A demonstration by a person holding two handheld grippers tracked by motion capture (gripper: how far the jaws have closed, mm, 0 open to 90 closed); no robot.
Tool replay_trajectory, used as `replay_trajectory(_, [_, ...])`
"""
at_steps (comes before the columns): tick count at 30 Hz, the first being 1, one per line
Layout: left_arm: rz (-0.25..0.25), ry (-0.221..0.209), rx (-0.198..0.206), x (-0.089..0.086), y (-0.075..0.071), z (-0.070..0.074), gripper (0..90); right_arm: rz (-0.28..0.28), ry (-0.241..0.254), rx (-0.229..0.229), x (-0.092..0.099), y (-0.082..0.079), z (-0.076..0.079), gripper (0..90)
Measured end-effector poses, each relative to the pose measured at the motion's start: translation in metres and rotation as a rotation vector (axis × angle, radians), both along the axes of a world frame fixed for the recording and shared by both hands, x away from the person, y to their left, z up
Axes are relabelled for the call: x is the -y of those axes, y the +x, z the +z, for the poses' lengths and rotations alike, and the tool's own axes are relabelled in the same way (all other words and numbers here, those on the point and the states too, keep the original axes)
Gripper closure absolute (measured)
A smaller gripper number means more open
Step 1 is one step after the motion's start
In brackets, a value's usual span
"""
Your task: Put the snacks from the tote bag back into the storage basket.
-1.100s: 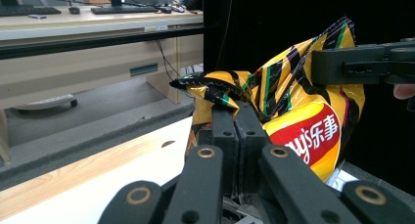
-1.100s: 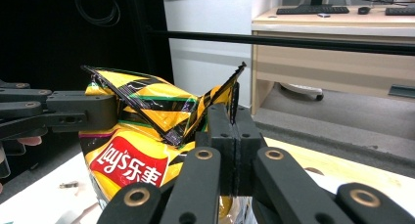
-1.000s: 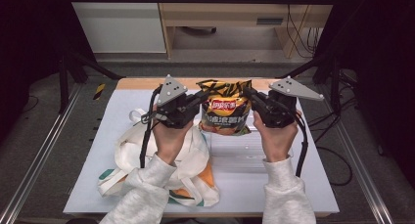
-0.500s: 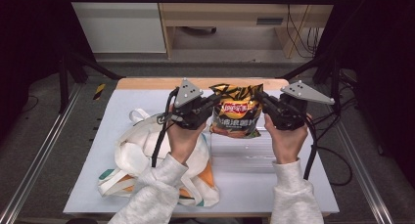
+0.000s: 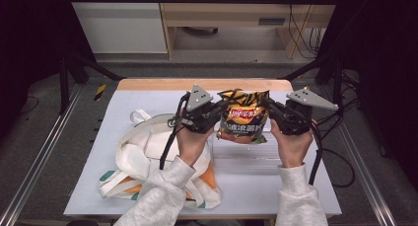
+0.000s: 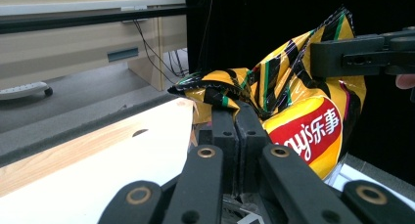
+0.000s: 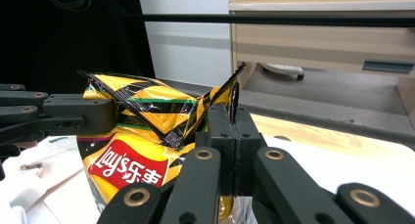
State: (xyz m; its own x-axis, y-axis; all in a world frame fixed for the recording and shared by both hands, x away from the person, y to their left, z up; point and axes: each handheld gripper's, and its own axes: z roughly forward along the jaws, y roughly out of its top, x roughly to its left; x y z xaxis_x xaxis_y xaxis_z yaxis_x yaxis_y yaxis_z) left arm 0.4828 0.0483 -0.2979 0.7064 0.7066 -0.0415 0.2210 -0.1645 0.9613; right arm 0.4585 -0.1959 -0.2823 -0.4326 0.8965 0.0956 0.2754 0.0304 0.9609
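A yellow and black Lay's chip bag (image 5: 242, 121) hangs in the air above the table, held between both grippers. My left gripper (image 5: 220, 107) is shut on the bag's top left corner, and the bag (image 6: 298, 111) fills the space past its closed jaws. My right gripper (image 5: 267, 106) is shut on the top right corner of the bag (image 7: 147, 136), with the crinkled top edge pinched between its jaws. The bag's top seam is stretched between the two grips. Its red logo faces the person.
A white cloth tote bag (image 5: 148, 157) with orange and green patches lies crumpled on the table's left half. A clear plastic tray (image 5: 246, 152) sits under the chip bag. The white table mat (image 5: 246, 191) ends at a wooden strip (image 5: 162, 84) along the far edge.
Both grippers have carried the chip bag to the right and slightly nearer, keeping their hold on its top corners. The tote bag has stayed put.
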Motion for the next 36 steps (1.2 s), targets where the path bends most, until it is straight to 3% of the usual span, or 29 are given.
replay_trajectory(17, [0.015, 0.028, -0.048, 0.003, 0.011, -0.028, 88.9, -0.005, -0.010, -0.064, 0.001, 0.015, -0.028, 90.0])
replay_trajectory(36, [0.050, 0.070, -0.109, 0.003, 0.023, -0.056, 88.4, -0.014, -0.067, -0.129, -0.010, 0.034, -0.055, 90.0])
